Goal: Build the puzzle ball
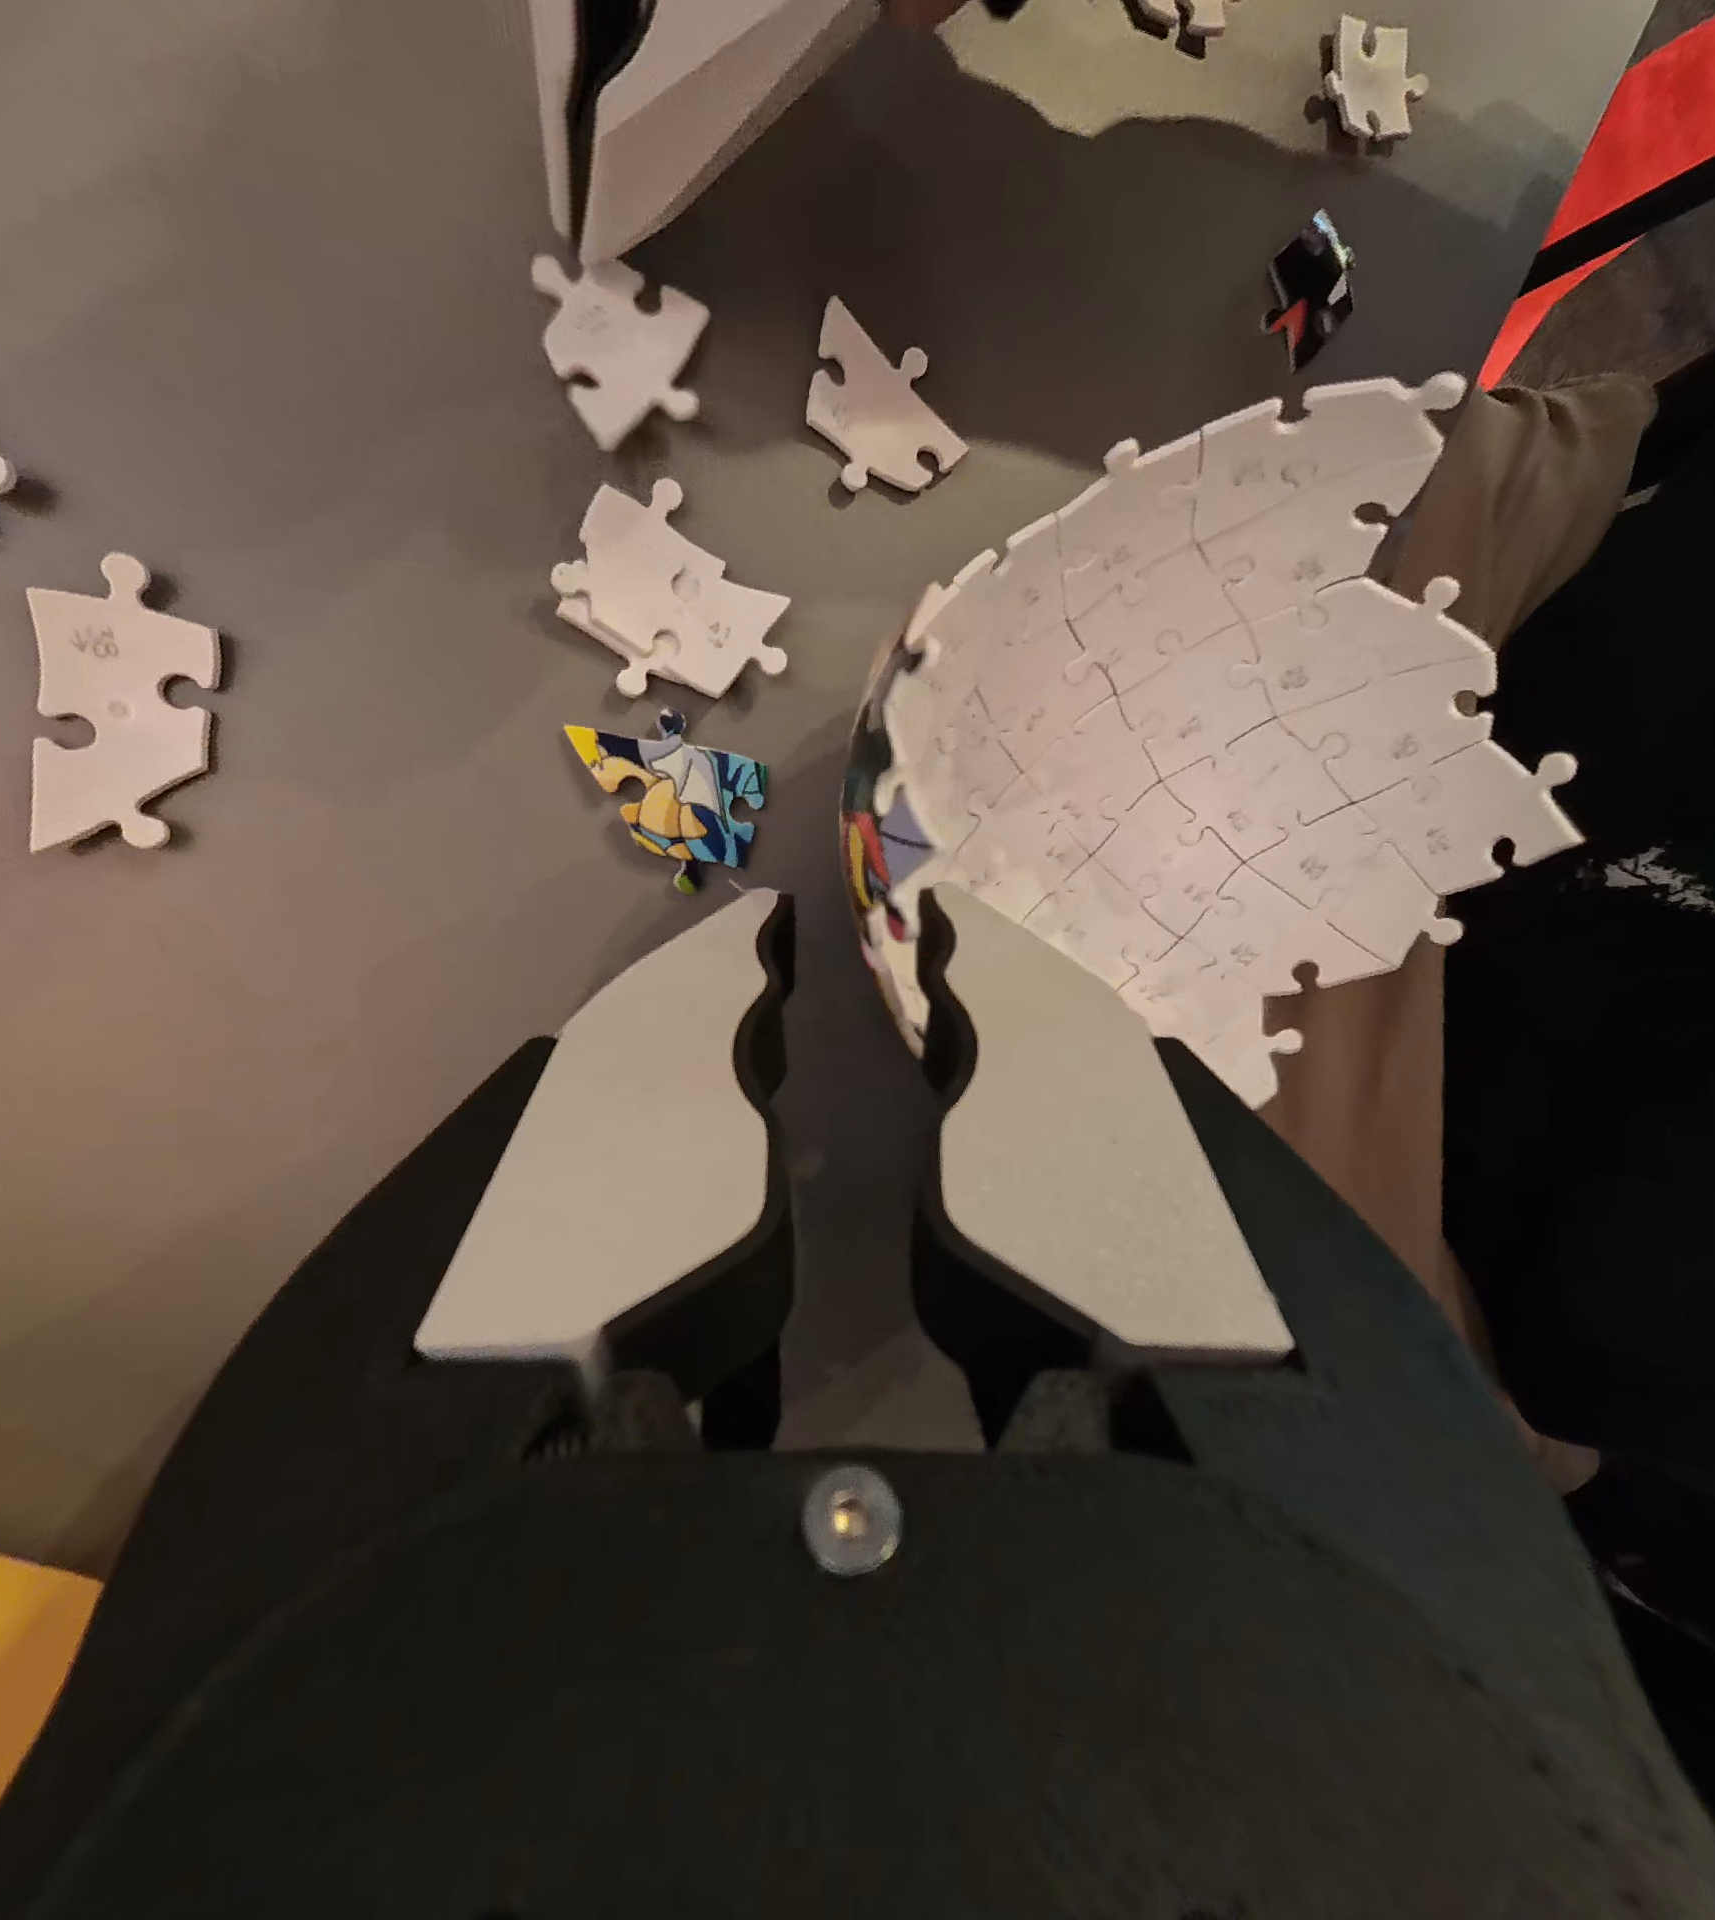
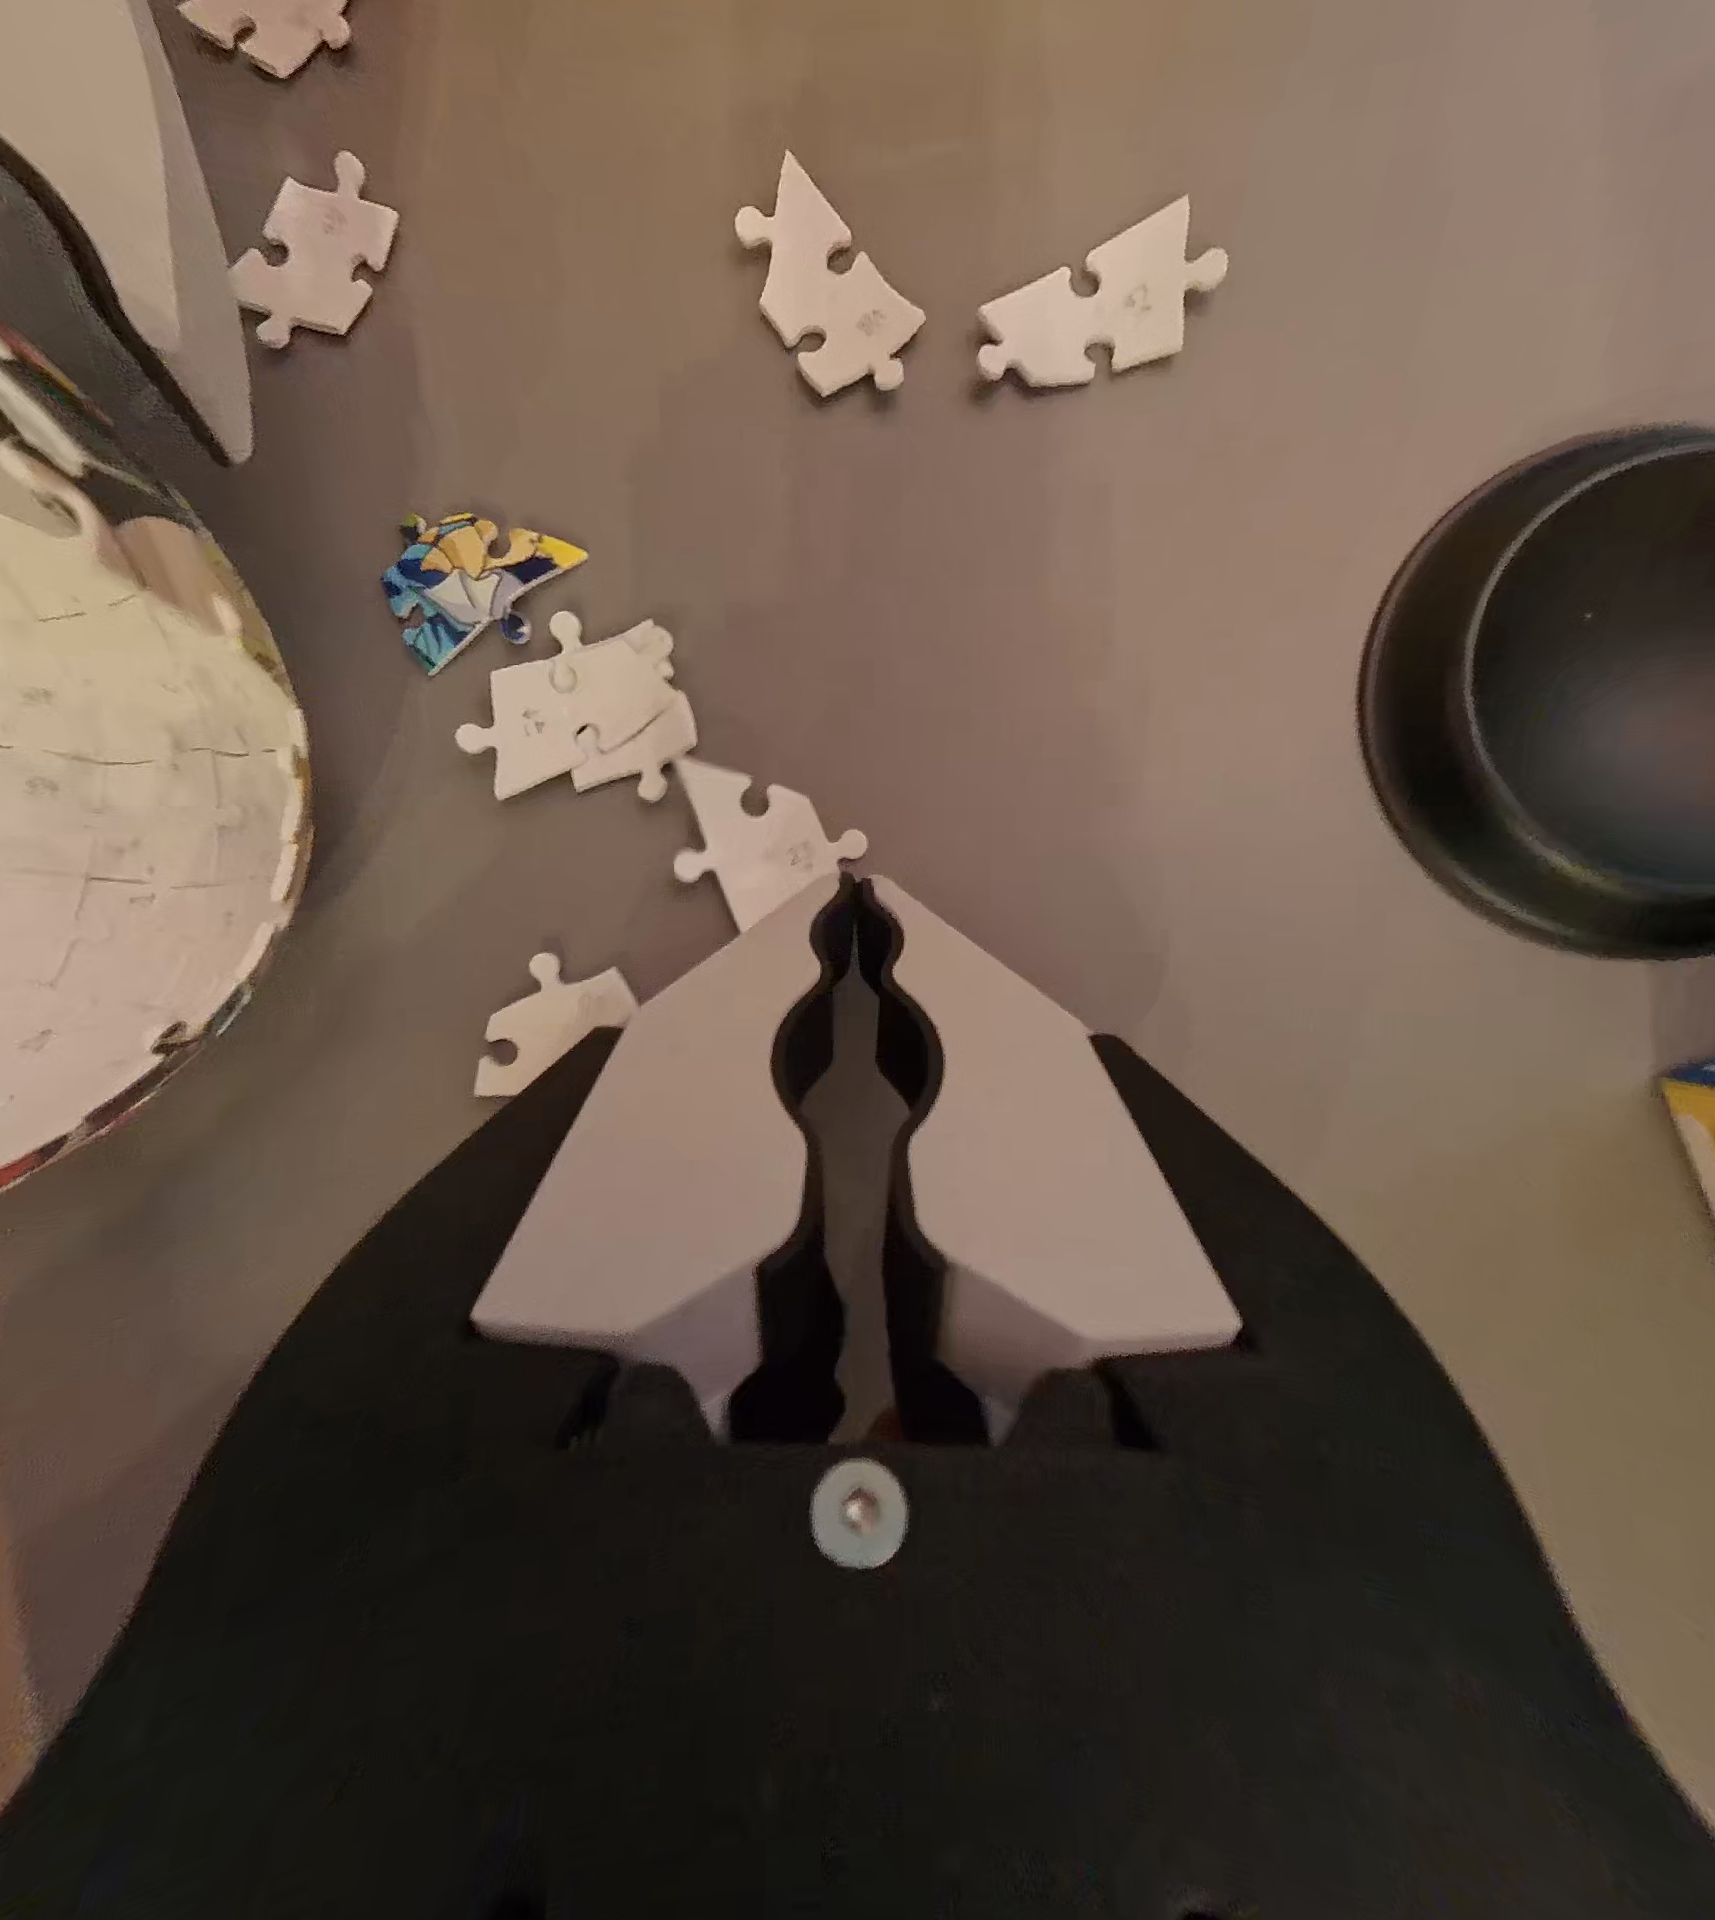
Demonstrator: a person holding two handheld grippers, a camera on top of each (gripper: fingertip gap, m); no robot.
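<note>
Puzzle ball (image 1: 1217, 748) half-built, rim between parted left claw (image 1: 853, 914); right claw (image 2: 855, 883) pinched together over a white piece (image 2: 765, 847). Lift gently.

Faint printed numbers mark the white puzzle pieces (image 2: 837, 291) and the half-built puzzle ball (image 1: 1217, 727).

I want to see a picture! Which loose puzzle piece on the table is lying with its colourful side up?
The blue and yellow piece beside the half-built ball. The loose pieces around it, like the joined white pair just beyond it, show only blank white backs.
</note>
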